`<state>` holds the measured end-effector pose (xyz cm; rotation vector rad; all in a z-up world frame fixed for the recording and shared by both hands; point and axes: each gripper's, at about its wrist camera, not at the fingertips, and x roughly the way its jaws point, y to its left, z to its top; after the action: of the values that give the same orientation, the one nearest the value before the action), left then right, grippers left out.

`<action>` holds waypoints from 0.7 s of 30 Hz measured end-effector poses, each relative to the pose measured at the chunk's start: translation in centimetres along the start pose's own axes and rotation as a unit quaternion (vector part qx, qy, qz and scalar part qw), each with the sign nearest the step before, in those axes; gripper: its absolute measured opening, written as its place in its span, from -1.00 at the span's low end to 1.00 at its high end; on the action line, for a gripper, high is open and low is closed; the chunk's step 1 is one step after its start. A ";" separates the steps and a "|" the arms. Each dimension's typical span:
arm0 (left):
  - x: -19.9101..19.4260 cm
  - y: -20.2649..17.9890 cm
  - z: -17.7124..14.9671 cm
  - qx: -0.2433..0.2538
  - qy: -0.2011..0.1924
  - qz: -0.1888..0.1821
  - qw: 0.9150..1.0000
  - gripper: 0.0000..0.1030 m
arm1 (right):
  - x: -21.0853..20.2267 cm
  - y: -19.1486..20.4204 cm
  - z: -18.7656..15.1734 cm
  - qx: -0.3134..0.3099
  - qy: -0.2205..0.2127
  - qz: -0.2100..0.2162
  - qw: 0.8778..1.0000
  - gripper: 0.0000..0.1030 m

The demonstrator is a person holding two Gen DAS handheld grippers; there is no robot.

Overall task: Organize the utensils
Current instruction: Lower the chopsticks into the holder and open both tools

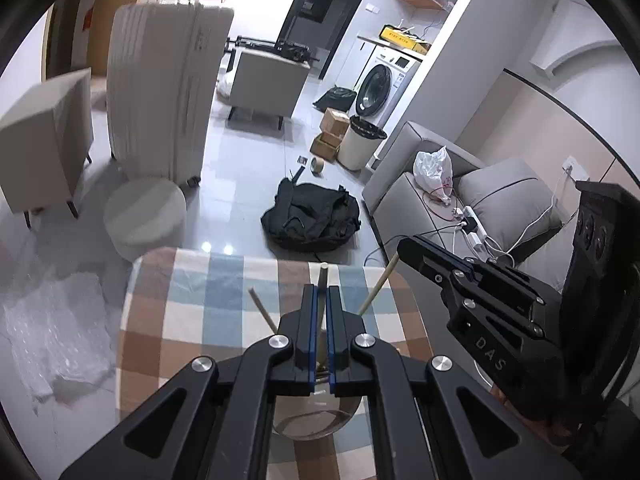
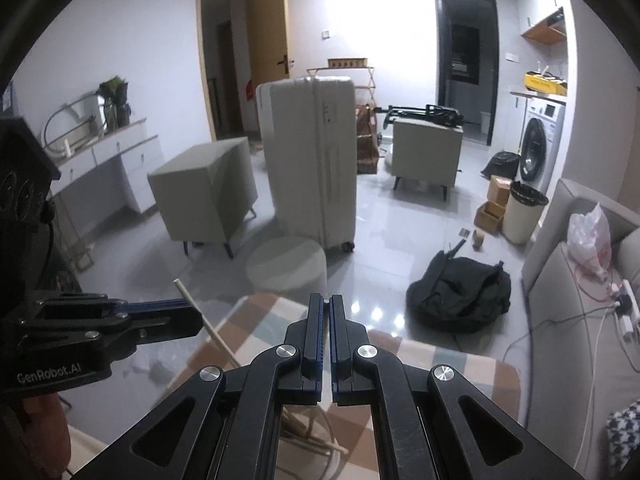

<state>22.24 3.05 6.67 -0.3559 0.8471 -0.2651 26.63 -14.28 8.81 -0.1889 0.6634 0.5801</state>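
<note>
A tall white suitcase [image 2: 310, 160] stands upright on the grey tiled floor, with a round pale stool [image 2: 286, 266] just in front of it. A black backpack [image 2: 460, 294] lies open on the floor beside a grey sofa [image 1: 416, 200], where a white plastic bag [image 1: 434, 168] rests. Near the washing machine [image 1: 380, 84] stand a cream bin [image 1: 360, 142] and some cardboard boxes [image 1: 332, 132].

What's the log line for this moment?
left gripper shut on chopstick above shiny container | right gripper shut, empty | two more chopsticks in container
</note>
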 end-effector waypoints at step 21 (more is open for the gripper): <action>2.7 0.9 -1.4 -0.008 0.090 -0.008 0.996 -1.00 | 2.9 -0.4 -3.1 0.030 0.066 0.032 0.997 -0.86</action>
<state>22.93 2.59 3.61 -0.3583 1.0242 -0.3083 27.08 -14.33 4.53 -0.1515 0.8170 0.6128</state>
